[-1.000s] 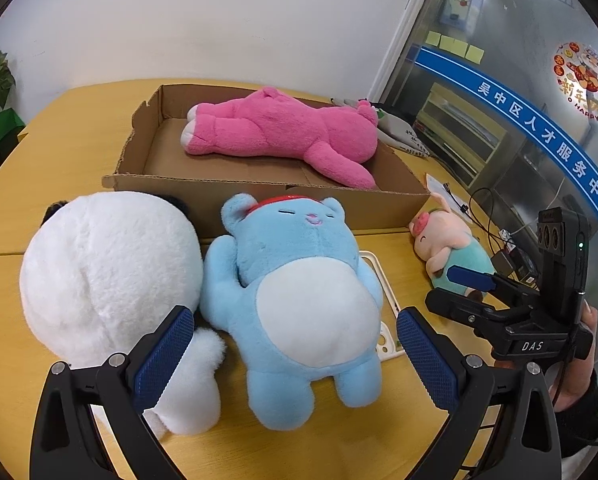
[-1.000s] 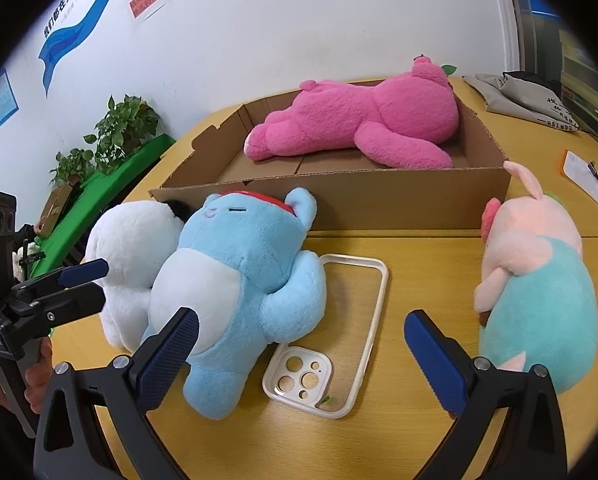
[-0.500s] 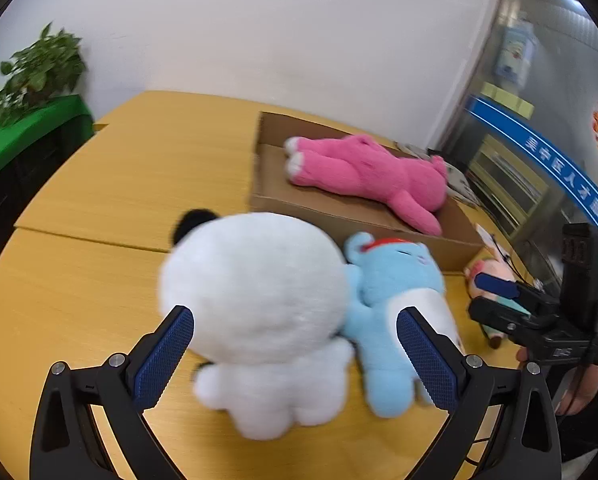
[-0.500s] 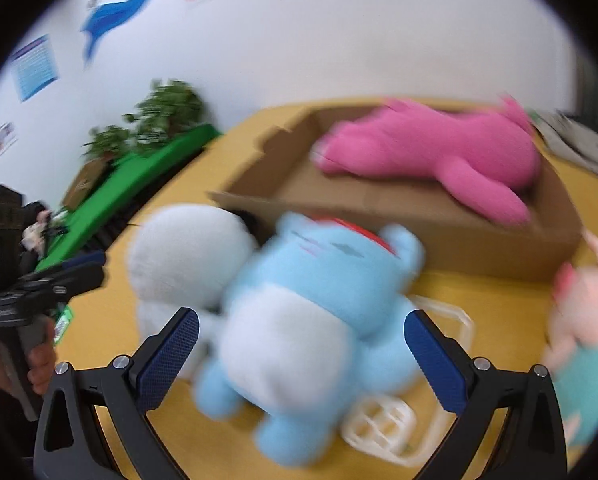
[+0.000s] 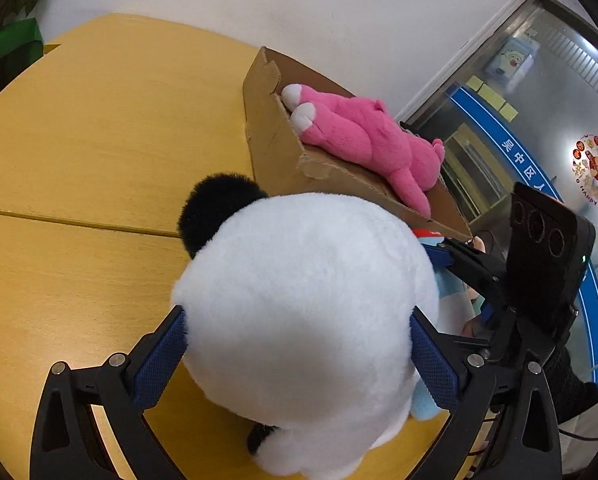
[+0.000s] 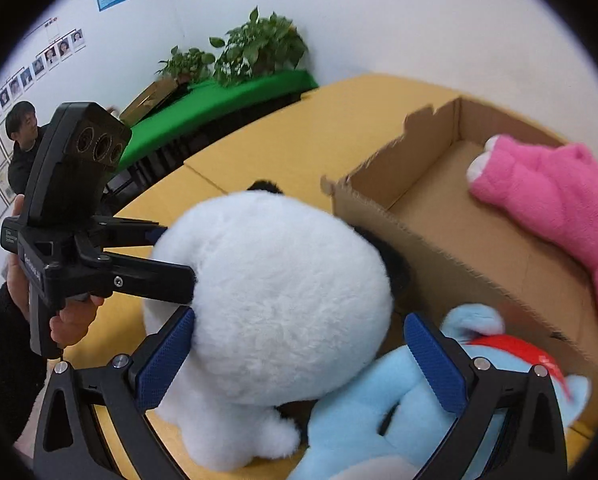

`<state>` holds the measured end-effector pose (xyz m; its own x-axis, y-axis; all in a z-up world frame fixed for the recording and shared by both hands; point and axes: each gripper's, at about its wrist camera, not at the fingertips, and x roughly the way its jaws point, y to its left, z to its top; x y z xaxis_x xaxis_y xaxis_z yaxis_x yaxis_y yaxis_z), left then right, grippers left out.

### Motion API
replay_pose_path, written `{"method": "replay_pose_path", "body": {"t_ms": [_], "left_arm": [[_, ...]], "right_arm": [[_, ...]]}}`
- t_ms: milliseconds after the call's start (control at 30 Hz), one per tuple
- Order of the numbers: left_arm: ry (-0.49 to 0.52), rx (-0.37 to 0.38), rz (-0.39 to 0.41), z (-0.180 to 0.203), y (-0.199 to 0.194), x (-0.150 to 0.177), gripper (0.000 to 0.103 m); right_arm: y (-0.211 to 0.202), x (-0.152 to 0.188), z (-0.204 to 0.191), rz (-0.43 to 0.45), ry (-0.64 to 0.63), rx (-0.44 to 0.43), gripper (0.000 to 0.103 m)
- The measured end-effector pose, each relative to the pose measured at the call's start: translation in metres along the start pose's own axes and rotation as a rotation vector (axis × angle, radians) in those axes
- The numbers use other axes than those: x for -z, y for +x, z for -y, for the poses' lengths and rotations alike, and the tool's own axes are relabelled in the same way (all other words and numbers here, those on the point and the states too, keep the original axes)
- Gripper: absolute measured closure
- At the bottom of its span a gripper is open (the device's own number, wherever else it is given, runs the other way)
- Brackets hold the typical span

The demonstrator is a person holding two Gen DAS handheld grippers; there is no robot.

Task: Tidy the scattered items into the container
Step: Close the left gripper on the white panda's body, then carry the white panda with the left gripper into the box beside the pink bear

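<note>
A white plush panda [image 5: 303, 320] with black ears stands on the yellow table next to the cardboard box [image 5: 275, 152]. My left gripper [image 5: 299, 360] is open with both blue pads against the panda's sides. My right gripper [image 6: 299, 360] is open around the panda's other side [image 6: 275, 300]; its right finger rests by the blue plush [image 6: 379, 412]. A pink plush [image 5: 367, 140] lies inside the box, also seen in the right wrist view [image 6: 551, 208]. The box [image 6: 459, 240] has free floor at its left end.
The yellow table [image 5: 99, 152] stretches left of the box. A green cabinet with potted plants [image 6: 255, 52] stands by the wall. A person [image 6: 23, 132] sits at the far left.
Both grippers have moved in on the white panda from opposite sides; it now fills the space between each pair of fingers. The blue plush is now beside my right finger.
</note>
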<state>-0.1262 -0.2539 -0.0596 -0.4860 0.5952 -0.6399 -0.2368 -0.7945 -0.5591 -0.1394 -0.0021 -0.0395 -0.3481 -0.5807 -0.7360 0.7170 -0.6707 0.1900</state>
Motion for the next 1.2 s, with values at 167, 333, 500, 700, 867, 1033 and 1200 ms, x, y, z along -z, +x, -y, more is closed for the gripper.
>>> {"method": "replay_pose_path", "body": {"t_ms": [167,333,500,700,867,1033,1200], "left_arm": [[-0.033,0.041,0.007,-0.005,-0.009,0.004,0.023],[0.012,0.04,0.024,0.011,-0.02,0.009,0.024],[0.115,0.057,0.104,0.061,-0.043,-0.023,0.024],[0.254,0.094,0.166,0.121,-0.03,-0.118,0.024],[0.249,0.077,0.17,0.137,0.024,-0.186,0.024],[0.184,0.017,0.051,0.116,0.097,-0.212,0.023],[0.164,-0.15,-0.064,0.093,0.148,-0.195,0.023]], "right_arm": [[0.011,-0.005,0.0,-0.038,0.021,-0.076,0.017],[-0.004,0.008,-0.006,0.015,0.046,-0.098,0.034],[-0.053,0.005,-0.006,0.135,0.056,-0.088,0.036],[-0.123,-0.053,0.029,0.313,-0.009,0.025,0.036],[-0.134,-0.099,0.094,0.341,-0.005,0.125,0.036],[-0.101,-0.104,0.156,0.307,0.074,0.142,0.036],[-0.023,-0.084,0.189,0.119,0.167,0.118,0.048]]}}
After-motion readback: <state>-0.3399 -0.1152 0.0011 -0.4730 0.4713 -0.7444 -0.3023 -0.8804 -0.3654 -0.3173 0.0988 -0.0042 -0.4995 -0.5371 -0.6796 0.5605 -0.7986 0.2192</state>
